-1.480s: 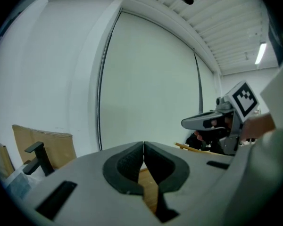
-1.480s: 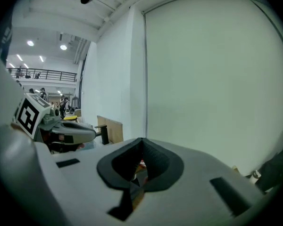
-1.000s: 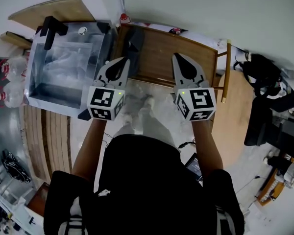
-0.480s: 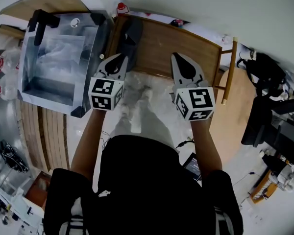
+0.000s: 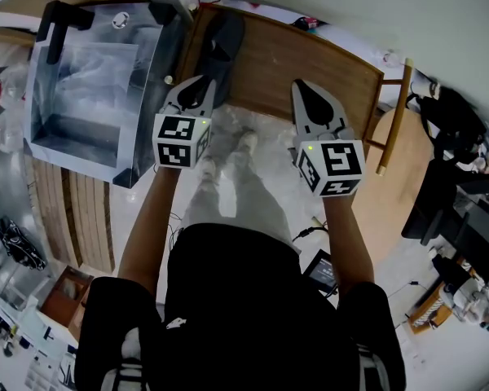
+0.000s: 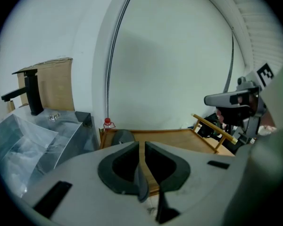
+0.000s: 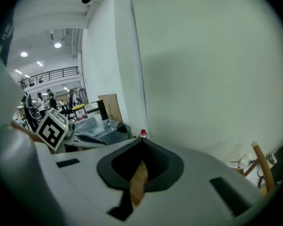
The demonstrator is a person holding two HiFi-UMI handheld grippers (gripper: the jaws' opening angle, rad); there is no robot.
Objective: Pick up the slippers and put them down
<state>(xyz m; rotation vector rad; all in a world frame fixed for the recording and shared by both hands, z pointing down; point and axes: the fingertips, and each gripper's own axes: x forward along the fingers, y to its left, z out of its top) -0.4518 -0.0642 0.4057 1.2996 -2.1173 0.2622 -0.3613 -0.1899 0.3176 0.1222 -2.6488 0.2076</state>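
Left hand-held gripper (image 5: pixel 200 86): closed, with nothing between its jaws; a thin seam shows in the left gripper view, and wood behind it.
Right hand-held gripper (image 5: pixel 303 88): also closed and empty, its tips meeting in a point.
Slipper (image 5: pixel 220 43): dark, lying on the left end of the wooden worktop (image 5: pixel 310 63), just ahead of the left gripper's tip and well apart from the right one. I can make out only this one shape; whether it is a single slipper or a pair stacked I cannot tell.
Sink (image 5: pixel 98 88): beside the worktop's left edge, not involved.
Change: over the last second both grippers have come down toward the worktop, and the left one's tip now sits closer to the slipper's near end. The jaws have stayed shut throughout.
Meaning: this looks like the approach, with no pick-up begun. The slipper is untouched.
Next need: the left jaws will likely have to open before they can take the slipper's edge.
Risk: closing in with shut jaws could nudge the slipper along the worktop instead of gripping it.
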